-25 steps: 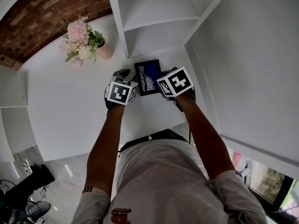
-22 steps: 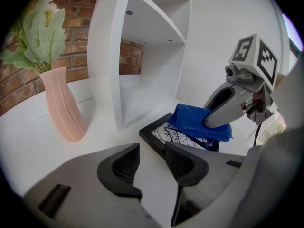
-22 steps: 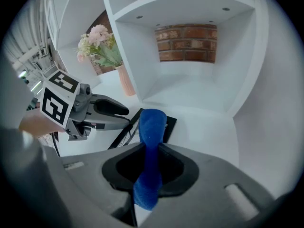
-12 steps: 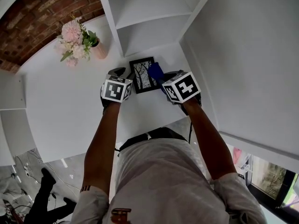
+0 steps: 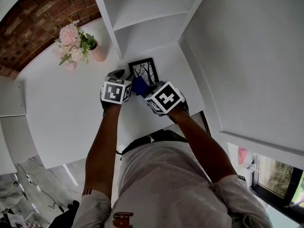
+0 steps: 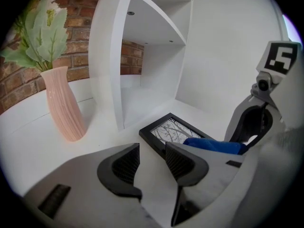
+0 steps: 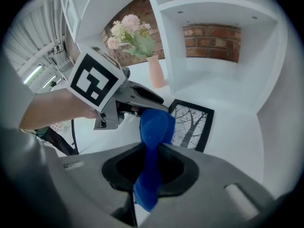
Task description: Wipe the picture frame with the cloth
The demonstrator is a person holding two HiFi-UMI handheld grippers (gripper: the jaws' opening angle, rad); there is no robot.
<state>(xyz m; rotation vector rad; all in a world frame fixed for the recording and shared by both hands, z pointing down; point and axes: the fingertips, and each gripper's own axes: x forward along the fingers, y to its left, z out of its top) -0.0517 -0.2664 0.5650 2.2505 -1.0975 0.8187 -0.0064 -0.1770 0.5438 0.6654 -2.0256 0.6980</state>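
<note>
The black picture frame (image 5: 144,70) with a tree print lies flat on the white table (image 5: 66,113), just in front of the shelf unit. My right gripper (image 7: 151,167) is shut on the blue cloth (image 7: 153,132), which sticks out past the jaws. In the head view the cloth (image 5: 139,86) sits at the frame's near left corner. My left gripper (image 6: 151,155) stands open with nothing between its jaws, close beside the frame's (image 6: 172,129) near left edge. The two grippers are almost side by side, with the cloth (image 6: 213,145) between them.
A pink vase (image 5: 98,53) of pink flowers (image 5: 72,39) stands on the table to the left of the frame. The white shelf unit (image 5: 142,18) rises right behind the frame, and a white wall (image 5: 247,56) closes the right side. A brick wall (image 5: 33,27) runs behind.
My right gripper has carried the cloth from over the frame, past its right side, to its near left corner beside the left gripper. The left gripper has hardly moved.
</note>
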